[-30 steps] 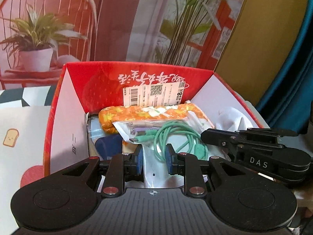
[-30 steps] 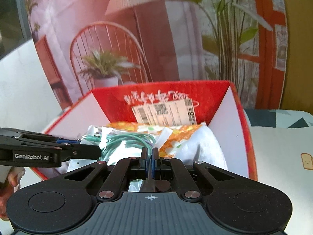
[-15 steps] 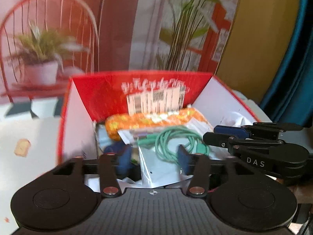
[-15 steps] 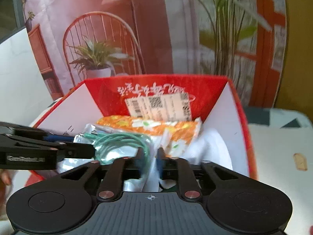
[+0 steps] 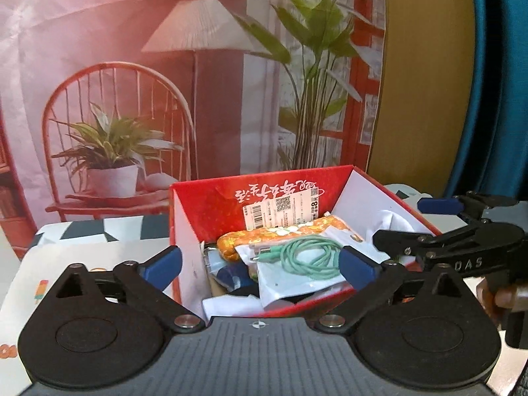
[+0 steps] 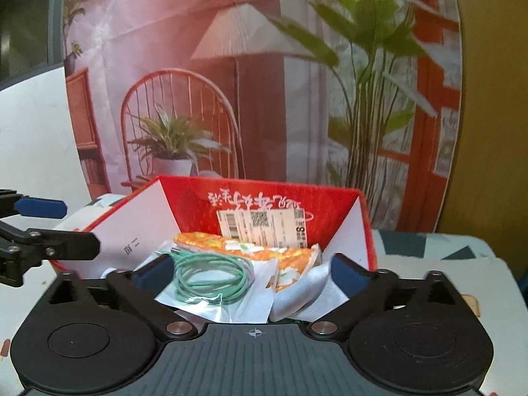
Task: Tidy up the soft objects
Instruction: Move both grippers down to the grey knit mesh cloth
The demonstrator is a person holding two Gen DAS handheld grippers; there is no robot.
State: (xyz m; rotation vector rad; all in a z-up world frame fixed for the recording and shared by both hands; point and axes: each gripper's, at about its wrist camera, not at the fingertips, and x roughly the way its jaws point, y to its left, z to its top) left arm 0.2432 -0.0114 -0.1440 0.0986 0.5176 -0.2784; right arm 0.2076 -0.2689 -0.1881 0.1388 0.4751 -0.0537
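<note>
Green cable pouch [image 5: 298, 269] beyond opening left gripper [image 5: 260, 262]

Table [image 5: 99, 250]: covered by a white cloth with black-and-white geometric patches at the far edge and small printed pictures, toast among them. Directly on it: one open red cardboard box [image 5: 211, 211], white-lined, filled with items.

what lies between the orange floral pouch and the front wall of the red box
A clear plastic bag holding a coiled green cable, lying on top of the box's contents, shown in both wrist views.
</note>
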